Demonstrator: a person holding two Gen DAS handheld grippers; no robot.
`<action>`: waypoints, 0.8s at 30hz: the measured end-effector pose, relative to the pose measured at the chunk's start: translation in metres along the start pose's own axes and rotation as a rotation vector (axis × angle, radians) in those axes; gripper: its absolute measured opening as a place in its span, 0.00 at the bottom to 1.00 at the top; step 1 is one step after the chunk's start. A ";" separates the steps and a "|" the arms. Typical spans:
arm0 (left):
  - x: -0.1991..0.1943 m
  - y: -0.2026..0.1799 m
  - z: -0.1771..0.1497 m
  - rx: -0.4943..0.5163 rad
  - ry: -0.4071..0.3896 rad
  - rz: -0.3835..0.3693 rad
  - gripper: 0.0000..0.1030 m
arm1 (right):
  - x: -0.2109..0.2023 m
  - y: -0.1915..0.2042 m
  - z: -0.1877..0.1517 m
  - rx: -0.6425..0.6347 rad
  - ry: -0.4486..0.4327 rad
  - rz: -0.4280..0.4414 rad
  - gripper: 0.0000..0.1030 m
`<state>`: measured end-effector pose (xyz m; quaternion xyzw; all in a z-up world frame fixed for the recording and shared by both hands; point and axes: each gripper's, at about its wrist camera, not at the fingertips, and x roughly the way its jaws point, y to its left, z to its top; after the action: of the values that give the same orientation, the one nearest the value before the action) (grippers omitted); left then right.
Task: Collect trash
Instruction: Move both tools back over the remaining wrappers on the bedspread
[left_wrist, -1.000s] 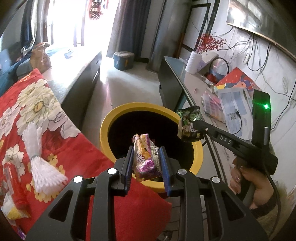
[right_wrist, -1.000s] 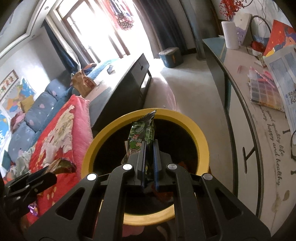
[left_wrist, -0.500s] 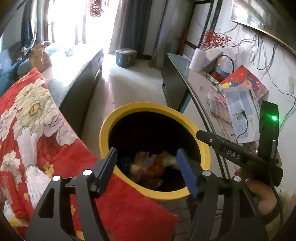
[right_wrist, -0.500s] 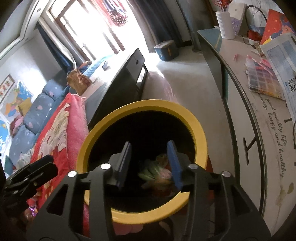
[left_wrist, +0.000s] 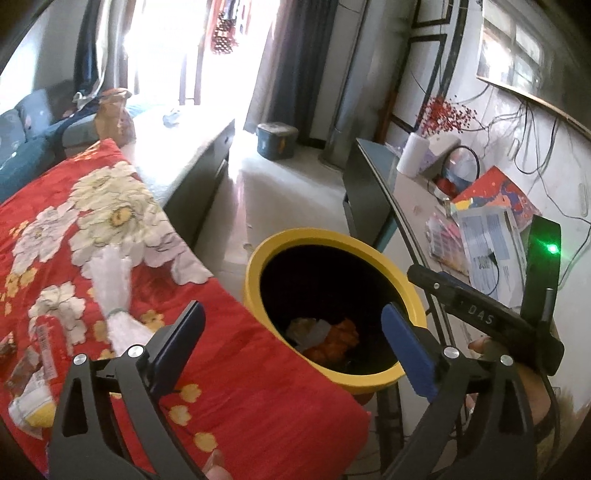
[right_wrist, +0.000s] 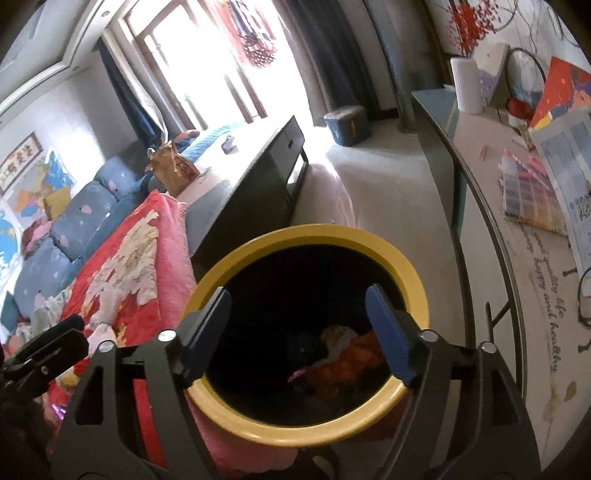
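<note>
A yellow-rimmed black bin (left_wrist: 255, 258) stands beside the red flowered blanket (left_wrist: 229, 373); it also shows in the right wrist view (right_wrist: 314, 236). Crumpled wrappers (left_wrist: 325, 338) lie at its bottom, also seen in the right wrist view (right_wrist: 347, 354). My left gripper (left_wrist: 295, 343) is open and empty, over the bin's near rim. My right gripper (right_wrist: 299, 328) is open and empty above the bin mouth; it shows from the side in the left wrist view (left_wrist: 476, 314). More wrappers (left_wrist: 40, 350) and a white foam net (left_wrist: 114, 295) lie on the blanket at left.
A long desk (right_wrist: 535, 295) with papers, a paper roll (left_wrist: 412, 155) and cables runs along the right wall. A dark low cabinet (left_wrist: 192, 184) stands beyond the blanket. A blue sofa (right_wrist: 74, 221) is at far left. A small box (left_wrist: 277, 140) sits on the floor.
Both grippers were shut on snack wrappers over the bin; they opened, the wrappers dropped in, and the jaws opened wider. The left gripper drew back left over the blanket.
</note>
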<state>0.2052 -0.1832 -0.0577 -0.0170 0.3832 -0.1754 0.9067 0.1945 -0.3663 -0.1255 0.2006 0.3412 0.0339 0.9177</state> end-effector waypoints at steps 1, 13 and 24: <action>-0.003 0.003 -0.001 -0.004 -0.007 0.008 0.91 | -0.001 0.003 0.000 -0.009 -0.004 0.002 0.69; -0.037 0.029 -0.008 -0.044 -0.082 0.089 0.91 | -0.013 0.030 0.000 -0.076 -0.036 0.035 0.77; -0.063 0.056 -0.015 -0.086 -0.129 0.152 0.91 | -0.022 0.061 -0.004 -0.140 -0.048 0.082 0.77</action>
<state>0.1709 -0.1080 -0.0339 -0.0379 0.3313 -0.0880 0.9386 0.1794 -0.3136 -0.0912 0.1505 0.3074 0.0902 0.9353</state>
